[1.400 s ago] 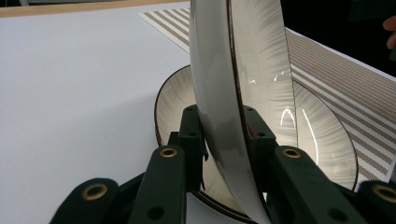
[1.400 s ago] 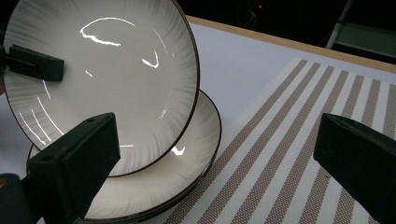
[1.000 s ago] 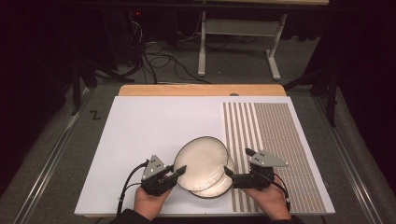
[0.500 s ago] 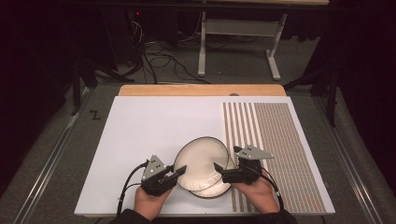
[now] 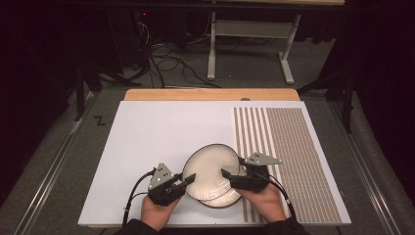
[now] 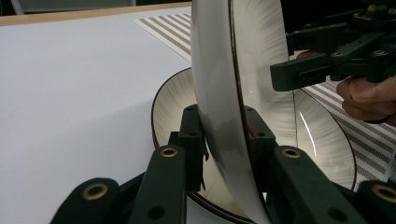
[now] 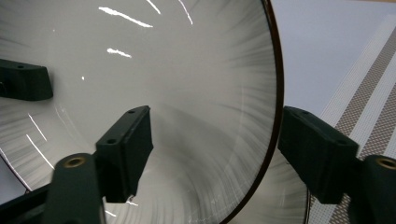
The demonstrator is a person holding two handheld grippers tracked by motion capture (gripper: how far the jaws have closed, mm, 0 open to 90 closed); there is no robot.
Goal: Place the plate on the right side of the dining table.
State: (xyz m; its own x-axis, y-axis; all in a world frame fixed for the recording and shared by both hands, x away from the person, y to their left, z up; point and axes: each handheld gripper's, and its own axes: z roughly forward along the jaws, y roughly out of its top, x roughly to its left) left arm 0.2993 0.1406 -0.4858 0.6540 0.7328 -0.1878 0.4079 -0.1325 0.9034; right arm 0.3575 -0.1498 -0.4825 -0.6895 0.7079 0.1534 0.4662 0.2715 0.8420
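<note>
Plates in the lower middle of the high view: I see two pale, dark-rimmed plates on the white mat (image 5: 147, 147), one lying flat and the other raised on edge above it. My left gripper (image 5: 188, 178), low and left of centre, is clamped on the near rim of the tilted plate (image 5: 213, 166); in the left gripper view its two black jaws pinch that rim from either side, at bottom centre of the frame, with the plate's wall rising steeply between them. Beneath it the lower plate (image 6: 322, 140) rests flat on the mat, its dark rim curving out to the left and right of the jaws. My right gripper (image 5: 226, 175), low and just right of centre in the high view, has been closing its jaws, and the opposite rim of the tilted plate stands between them. In the right gripper view one jaw sits over the plate's streaked inner face at lower left and the other stands just outside the rim at right; a clear gap shows there, so the pads do not yet press. Striped brown bands (image 5: 288, 156) fill the mat's right side.
</note>
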